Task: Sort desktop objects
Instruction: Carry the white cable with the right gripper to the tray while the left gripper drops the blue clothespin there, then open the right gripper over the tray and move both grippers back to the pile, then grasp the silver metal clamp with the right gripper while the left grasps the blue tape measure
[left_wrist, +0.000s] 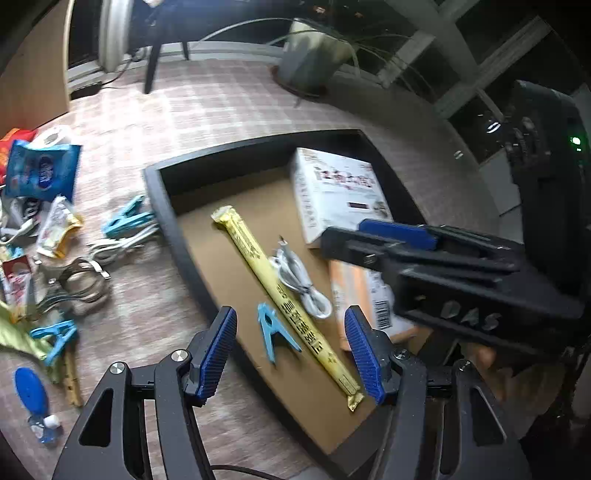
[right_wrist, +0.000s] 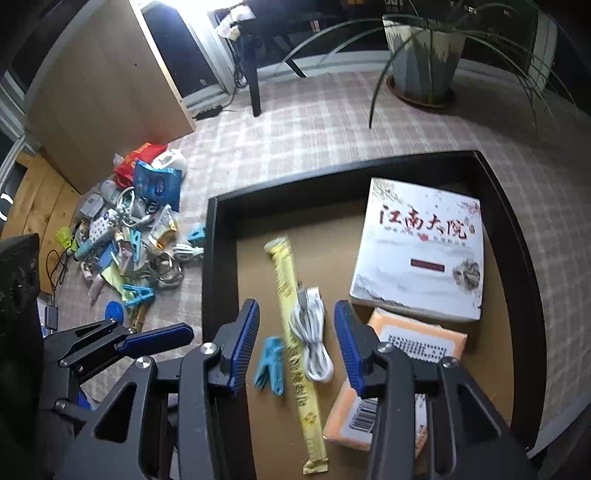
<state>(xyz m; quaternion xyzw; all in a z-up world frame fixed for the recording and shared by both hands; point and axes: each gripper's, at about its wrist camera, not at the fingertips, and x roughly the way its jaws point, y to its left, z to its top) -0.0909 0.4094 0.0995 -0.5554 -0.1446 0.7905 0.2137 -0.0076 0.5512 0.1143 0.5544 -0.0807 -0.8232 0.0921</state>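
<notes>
A black-rimmed tray (left_wrist: 177, 221) (right_wrist: 210, 258) holds a white book (left_wrist: 332, 192) (right_wrist: 421, 251), an orange packet (left_wrist: 365, 295) (right_wrist: 421, 339), a long yellow stick pack (left_wrist: 280, 295) (right_wrist: 291, 325), a white coiled cable (left_wrist: 303, 284) (right_wrist: 314, 339) and a blue clothespin (left_wrist: 273, 332) (right_wrist: 271, 363). My left gripper (left_wrist: 291, 347) is open and empty above the tray's near part. My right gripper (right_wrist: 295, 339) is open and empty over the cable and stick pack; it also shows in the left wrist view (left_wrist: 388, 236).
A pile of loose items lies on the checked cloth left of the tray: a blue pouch (left_wrist: 40, 171) (right_wrist: 157, 184), blue clothespins (left_wrist: 125, 218) (right_wrist: 138, 293), white cable (left_wrist: 122, 245), metal rings (left_wrist: 81, 284). A potted plant (right_wrist: 421, 62) stands at the back.
</notes>
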